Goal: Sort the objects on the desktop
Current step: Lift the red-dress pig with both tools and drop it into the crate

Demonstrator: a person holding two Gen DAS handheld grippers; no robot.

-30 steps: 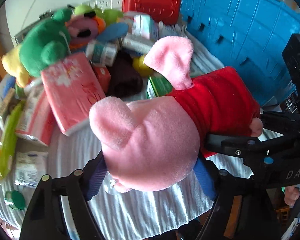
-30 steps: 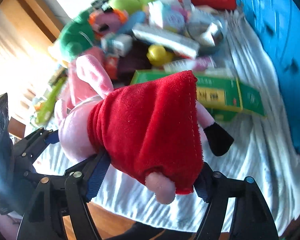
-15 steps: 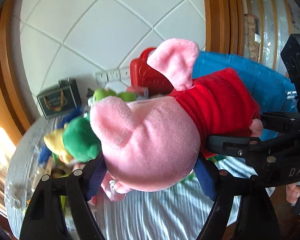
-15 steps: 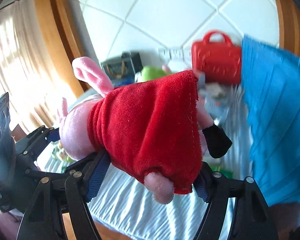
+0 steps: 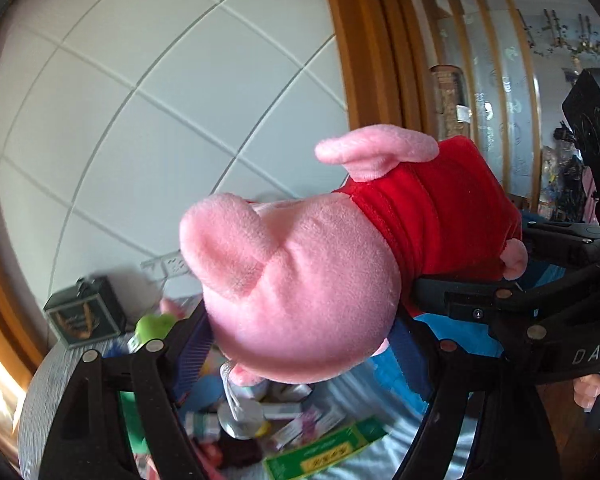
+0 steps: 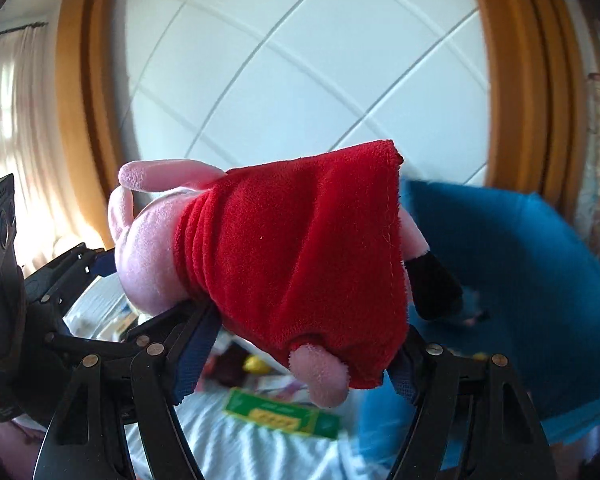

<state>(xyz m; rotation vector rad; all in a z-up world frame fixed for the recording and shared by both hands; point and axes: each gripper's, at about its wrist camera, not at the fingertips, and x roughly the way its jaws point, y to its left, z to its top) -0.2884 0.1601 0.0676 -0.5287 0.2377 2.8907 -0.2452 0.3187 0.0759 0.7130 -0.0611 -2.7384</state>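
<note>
Holding the pink pig plush [image 5: 300, 280] aloft above the cluttered table [image 6: 236, 444], we have the left gripper [image 5: 304, 344] clamped on its head and the right gripper [image 6: 300, 356] clamped on its red dress. Soft and light, it squashes easily; the stuffed bulk probably grips best.

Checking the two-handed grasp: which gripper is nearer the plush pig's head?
Left. The left gripper is shut on the plush pig's head; the right gripper clamps its red dress, toward the legs.
</note>
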